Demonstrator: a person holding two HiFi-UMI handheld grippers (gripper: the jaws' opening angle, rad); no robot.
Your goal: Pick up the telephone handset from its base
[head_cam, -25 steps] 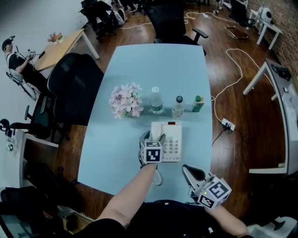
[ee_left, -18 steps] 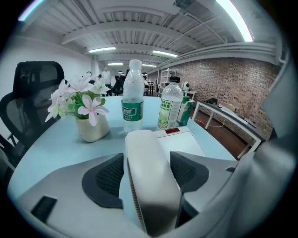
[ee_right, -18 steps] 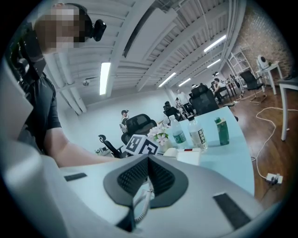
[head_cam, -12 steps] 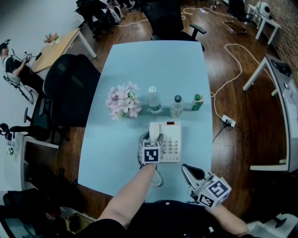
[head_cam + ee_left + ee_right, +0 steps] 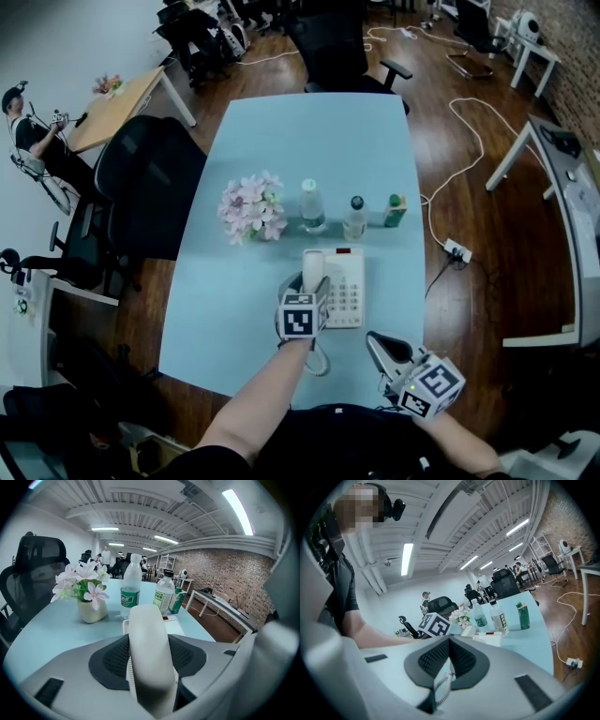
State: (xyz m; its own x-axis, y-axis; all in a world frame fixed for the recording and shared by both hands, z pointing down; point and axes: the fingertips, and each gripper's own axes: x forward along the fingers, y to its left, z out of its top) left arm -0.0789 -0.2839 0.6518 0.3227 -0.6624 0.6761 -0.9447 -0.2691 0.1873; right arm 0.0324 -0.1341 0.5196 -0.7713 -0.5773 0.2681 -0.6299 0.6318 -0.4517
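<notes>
White handset (image 5: 312,267), white phone base (image 5: 348,292) on pale-blue table (image 5: 309,141); beyond base pink-white flowers (image 5: 251,206), green-labelled bottle (image 5: 130,590), green container (image 5: 395,211); dark wood floor (image 5: 478,234).

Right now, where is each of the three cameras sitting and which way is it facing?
Head view: on the person's head, looking steeply down at the blue table and telephone; left claw and right claw show.
Left gripper view: on the left claw, facing across the table toward flowers; its jaws are closing with the handset between them.
Right gripper view: on the right claw, facing the left forearm; its jaws show, together.
Shared: both gripper views see the flowers.
</notes>
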